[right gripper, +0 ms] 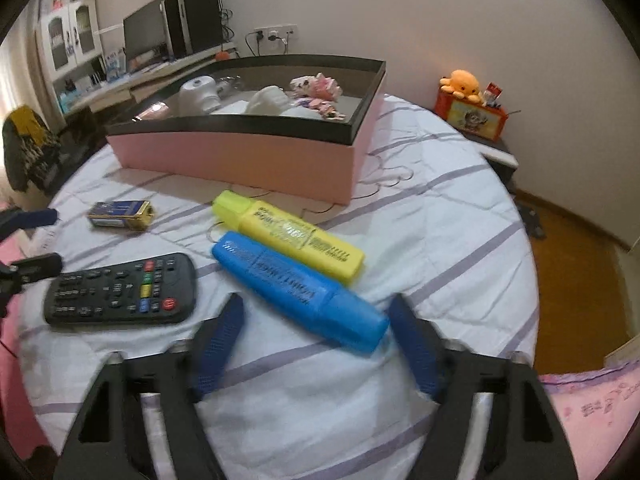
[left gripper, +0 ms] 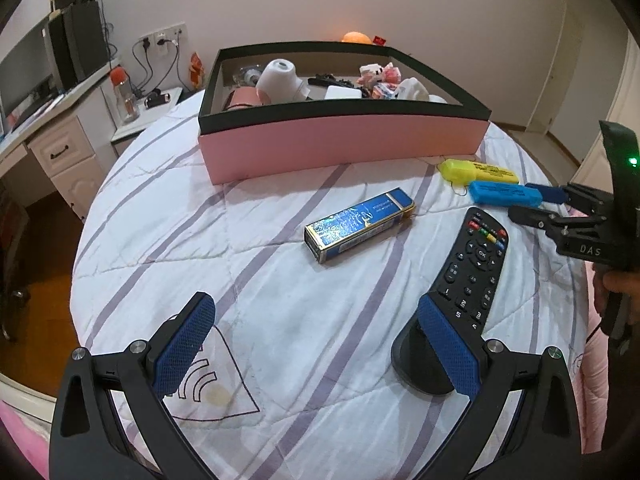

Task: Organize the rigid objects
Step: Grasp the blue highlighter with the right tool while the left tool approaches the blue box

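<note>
On the striped white quilt lie a blue and gold lighter box (left gripper: pixel 358 226) (right gripper: pixel 120 214), a black remote (left gripper: pixel 468 276) (right gripper: pixel 120 290), a yellow highlighter (left gripper: pixel 476 171) (right gripper: pixel 288 236) and a blue highlighter (left gripper: pixel 504 193) (right gripper: pixel 300 288). A pink box with a black rim (left gripper: pixel 340 144) (right gripper: pixel 240 156) stands behind them and holds several small items. My left gripper (left gripper: pixel 316 316) is open and empty, its right finger over the remote's near end. My right gripper (right gripper: pixel 316 320) (left gripper: pixel 532 206) is open, with the blue highlighter's cap end between its fingertips.
A white desk with a monitor and speakers (left gripper: pixel 52 60) stands at the left, with a nightstand (left gripper: pixel 152 108) beside it. An orange plush on a red tin (right gripper: pixel 468 100) sits on a second stand at the right. Wooden floor (right gripper: pixel 580 288) lies beyond the bed edge.
</note>
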### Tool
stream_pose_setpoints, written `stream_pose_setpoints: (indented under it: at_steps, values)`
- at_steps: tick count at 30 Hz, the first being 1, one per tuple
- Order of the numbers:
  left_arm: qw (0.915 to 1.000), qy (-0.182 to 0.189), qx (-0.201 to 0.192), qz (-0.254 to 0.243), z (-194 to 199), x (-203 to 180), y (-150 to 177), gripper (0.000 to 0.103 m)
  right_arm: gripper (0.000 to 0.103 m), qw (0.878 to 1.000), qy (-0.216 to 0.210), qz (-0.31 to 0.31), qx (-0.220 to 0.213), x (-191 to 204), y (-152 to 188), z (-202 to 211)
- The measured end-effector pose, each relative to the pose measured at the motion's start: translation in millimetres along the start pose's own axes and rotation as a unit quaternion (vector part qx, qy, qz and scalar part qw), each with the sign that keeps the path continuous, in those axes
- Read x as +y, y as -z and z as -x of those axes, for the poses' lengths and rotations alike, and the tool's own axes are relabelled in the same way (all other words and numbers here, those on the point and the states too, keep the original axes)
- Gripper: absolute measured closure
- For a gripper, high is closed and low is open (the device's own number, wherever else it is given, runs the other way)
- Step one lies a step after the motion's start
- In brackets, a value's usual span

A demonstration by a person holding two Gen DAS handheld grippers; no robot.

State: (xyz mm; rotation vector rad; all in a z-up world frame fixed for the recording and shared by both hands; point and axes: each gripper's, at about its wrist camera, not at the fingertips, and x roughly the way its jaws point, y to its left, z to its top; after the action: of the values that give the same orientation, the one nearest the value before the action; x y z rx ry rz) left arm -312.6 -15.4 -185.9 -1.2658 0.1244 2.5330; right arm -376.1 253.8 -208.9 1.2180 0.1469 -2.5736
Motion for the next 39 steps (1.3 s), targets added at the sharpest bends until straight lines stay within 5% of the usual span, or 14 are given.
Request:
stream_pose_setpoints:
  at_steps: [4,10,13,16,17,20,22,25,35,37,39]
  values:
    - [1.0,0.0,0.002,-0.001,0,0,2,0.001,0.067,1.0,-0.017,-0.009,-0.002,4,6,6]
    - [1.0,0.0,0.003,-0.004,1,0,3,0.001,0.077,0.998,-0.034,-0.053,0.016,10,17,19]
    - [1.0,0.002,0.004,-0.001,1,1,2,0.001,0.075,0.999,-0.035,-0.04,-0.001,17,17,25]
    - [1.0,0.003,0.003,0.003,1,3,1,0.001,0.04,1.0,-0.007,-0.017,-0.006,22,9,20]
    - [1.0,0.004,0.001,0.003,1,3,0,0.001,0.04,1.0,-0.009,-0.012,-0.01,22,7,18]
    - [1.0,0.006,-0.004,0.002,1,2,-6,0.001,0.044,1.0,-0.013,0.002,-0.009,25,-1,7]
    - [0.9999,0.003,-0.01,-0.001,0,1,-13,0.001,0.063,1.0,-0.006,0.017,-0.001,27,-2,-3]
    - [0.9998,0.006,-0.012,-0.012,-5,-1,-22,0.001,0.073,1.0,-0.008,0.016,-0.01,27,3,1]
    - [0.9979,-0.005,0.003,-0.064,-47,-20,-45,0.001,0.076,0.997,-0.031,-0.068,-0.012,6,24,19]
    - [0.997,-0.007,0.012,-0.076,-55,-23,-45,0.008,0.076,0.997,-0.03,-0.067,-0.011,6,23,18]
    - [0.9975,0.006,0.007,-0.071,-55,-23,-45,0.025,0.076,0.997,-0.03,-0.066,-0.01,7,22,17]
